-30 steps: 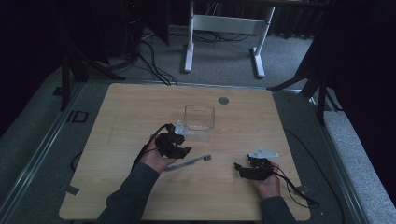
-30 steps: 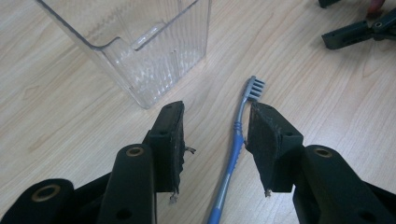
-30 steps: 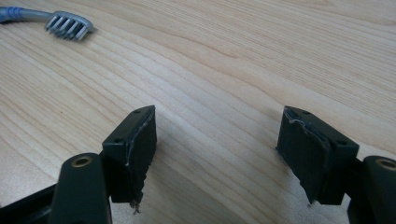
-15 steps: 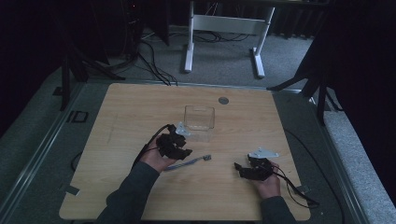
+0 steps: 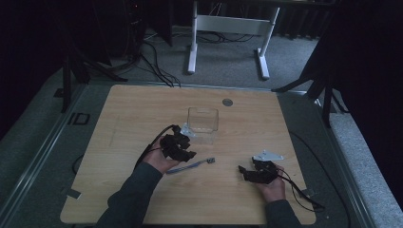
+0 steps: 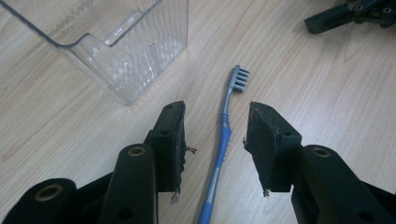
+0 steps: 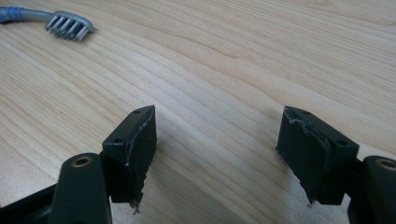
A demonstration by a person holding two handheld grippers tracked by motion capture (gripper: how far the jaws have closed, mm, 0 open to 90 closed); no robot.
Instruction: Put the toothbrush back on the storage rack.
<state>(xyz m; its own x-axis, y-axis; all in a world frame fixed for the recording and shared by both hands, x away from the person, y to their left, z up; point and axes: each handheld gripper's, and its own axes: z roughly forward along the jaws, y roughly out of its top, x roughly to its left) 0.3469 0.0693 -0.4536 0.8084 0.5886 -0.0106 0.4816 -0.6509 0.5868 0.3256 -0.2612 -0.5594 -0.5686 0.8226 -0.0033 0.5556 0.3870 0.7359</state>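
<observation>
A blue and grey toothbrush lies flat on the wooden table, its bristle head pointing right. My left gripper hovers over its handle, held by a hand in a dark sleeve. In the left gripper view the toothbrush handle runs up between the jaws of the left gripper; they stand apart on either side and do not touch it. A clear plastic box stands upright just beyond. My right gripper rests low at the right, open with bare wood between its fingers. The brush head lies farther off.
The clear box's corner is close to the left jaw. The right gripper's tip shows beyond the brush. A small grey disc sits near the table's far edge. A white desk frame and floor cables lie behind the table.
</observation>
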